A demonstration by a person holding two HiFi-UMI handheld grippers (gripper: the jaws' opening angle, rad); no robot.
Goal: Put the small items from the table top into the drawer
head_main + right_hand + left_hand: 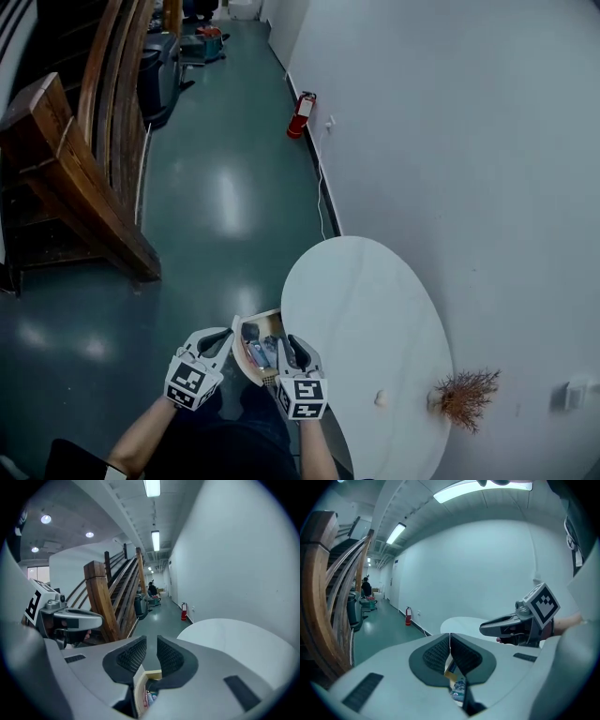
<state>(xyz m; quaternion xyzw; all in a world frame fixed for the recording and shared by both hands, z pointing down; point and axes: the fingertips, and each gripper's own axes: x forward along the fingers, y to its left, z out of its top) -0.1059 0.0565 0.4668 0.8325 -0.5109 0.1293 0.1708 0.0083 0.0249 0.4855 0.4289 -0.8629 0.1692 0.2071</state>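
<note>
Flanking drawer (242, 364) edges, left tongs (228, 335) and right tongs (293, 341) seemingly hover.

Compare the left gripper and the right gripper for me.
The left gripper has its jaws together; the right gripper shows a gap between them. The left gripper is left of the drawer; the right gripper is right of it, by the table. Both hold nothing.

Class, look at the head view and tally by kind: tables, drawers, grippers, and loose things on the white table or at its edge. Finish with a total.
Tables: 1 (white table)
Drawers: 1 (open drawer)
Grippers: 2 (left gripper, right gripper)
Pale items: 1 (small pale item)
Sprigs: 1 (dried brown sprig)
Total: 6
</note>
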